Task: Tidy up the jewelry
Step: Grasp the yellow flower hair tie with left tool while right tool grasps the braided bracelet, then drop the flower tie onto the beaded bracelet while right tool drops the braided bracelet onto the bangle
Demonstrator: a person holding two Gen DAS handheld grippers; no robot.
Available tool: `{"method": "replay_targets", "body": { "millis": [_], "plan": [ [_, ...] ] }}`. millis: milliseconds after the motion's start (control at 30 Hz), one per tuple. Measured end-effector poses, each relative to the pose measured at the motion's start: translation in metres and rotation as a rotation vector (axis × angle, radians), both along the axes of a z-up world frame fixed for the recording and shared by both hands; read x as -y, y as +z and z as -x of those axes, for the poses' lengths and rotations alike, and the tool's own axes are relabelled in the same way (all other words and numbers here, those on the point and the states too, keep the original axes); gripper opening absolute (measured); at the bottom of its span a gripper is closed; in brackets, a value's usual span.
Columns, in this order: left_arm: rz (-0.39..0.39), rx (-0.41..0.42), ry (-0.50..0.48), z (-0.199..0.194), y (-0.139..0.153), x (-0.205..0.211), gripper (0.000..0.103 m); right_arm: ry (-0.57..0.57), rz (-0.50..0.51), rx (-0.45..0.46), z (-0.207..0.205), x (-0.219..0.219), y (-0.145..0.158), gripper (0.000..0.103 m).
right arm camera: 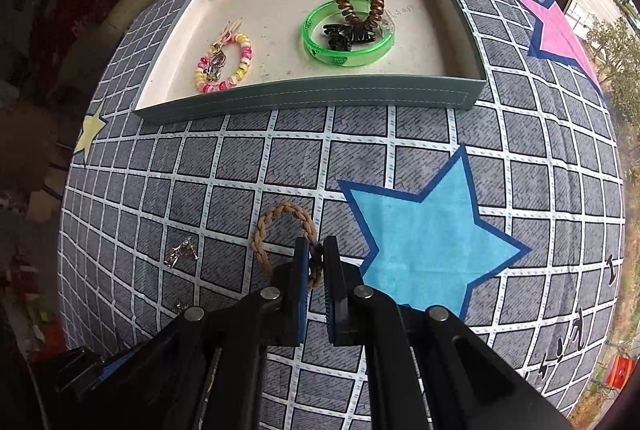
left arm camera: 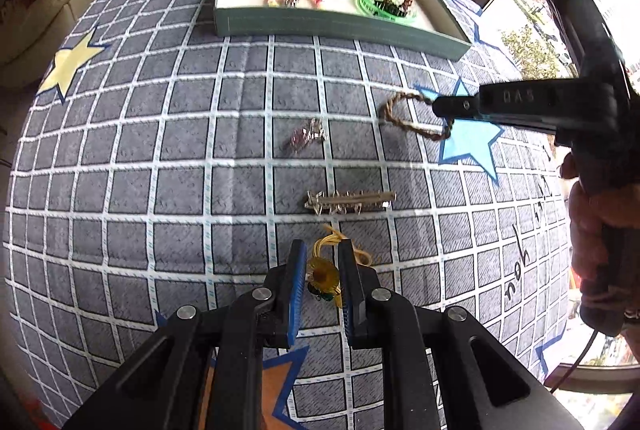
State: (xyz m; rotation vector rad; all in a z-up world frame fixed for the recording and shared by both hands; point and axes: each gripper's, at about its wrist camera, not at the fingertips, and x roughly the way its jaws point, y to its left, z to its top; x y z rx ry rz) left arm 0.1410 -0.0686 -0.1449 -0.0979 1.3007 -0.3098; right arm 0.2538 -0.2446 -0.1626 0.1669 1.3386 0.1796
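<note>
My left gripper (left arm camera: 322,254) is shut on a yellow flower hair tie (left arm camera: 322,276), its cords sticking out past the fingertips. My right gripper (right arm camera: 315,248) is shut on a brown braided hair tie (right arm camera: 280,212); the tie (left arm camera: 404,118) and that gripper (left arm camera: 446,108) also show at the right of the left wrist view. A green-walled tray (right arm camera: 312,96) holds a pink and yellow bead bracelet (right arm camera: 224,64), a green bangle (right arm camera: 348,56), a brown coil tie (right arm camera: 360,0) and a black claw clip (right arm camera: 348,36). The tray (left arm camera: 340,26) lies at the far side.
On the grey checked cloth lie a silver bar hair clip (left arm camera: 350,202) just ahead of my left gripper and a small pink and silver clip (left arm camera: 306,138), also seen in the right wrist view (right arm camera: 182,252). A blue star patch (right arm camera: 432,242) lies right of my right gripper.
</note>
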Motion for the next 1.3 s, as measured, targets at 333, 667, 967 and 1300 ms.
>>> {"method": "replay_targets", "body": {
  "millis": [333, 667, 967, 1300],
  "plan": [
    [0.031, 0.050, 0.021, -0.021, 0.028, -0.013, 0.028, -0.010, -0.044, 0.028, 0.003, 0.011, 0.023, 0.007],
    [0.062, 0.111, 0.051, -0.056, 0.053, -0.020, 0.028, -0.030, -0.091, 0.077, -0.016, 0.020, 0.052, 0.007],
    [0.060, 0.208, 0.048, -0.108, 0.079, -0.011, 0.028, -0.050, -0.106, 0.121, -0.057, 0.027, 0.064, 0.007],
    [0.052, 0.267, 0.079, -0.181, 0.076, 0.010, 0.028, -0.102, -0.107, 0.136, -0.104, 0.044, 0.049, 0.007]
  ]
}}
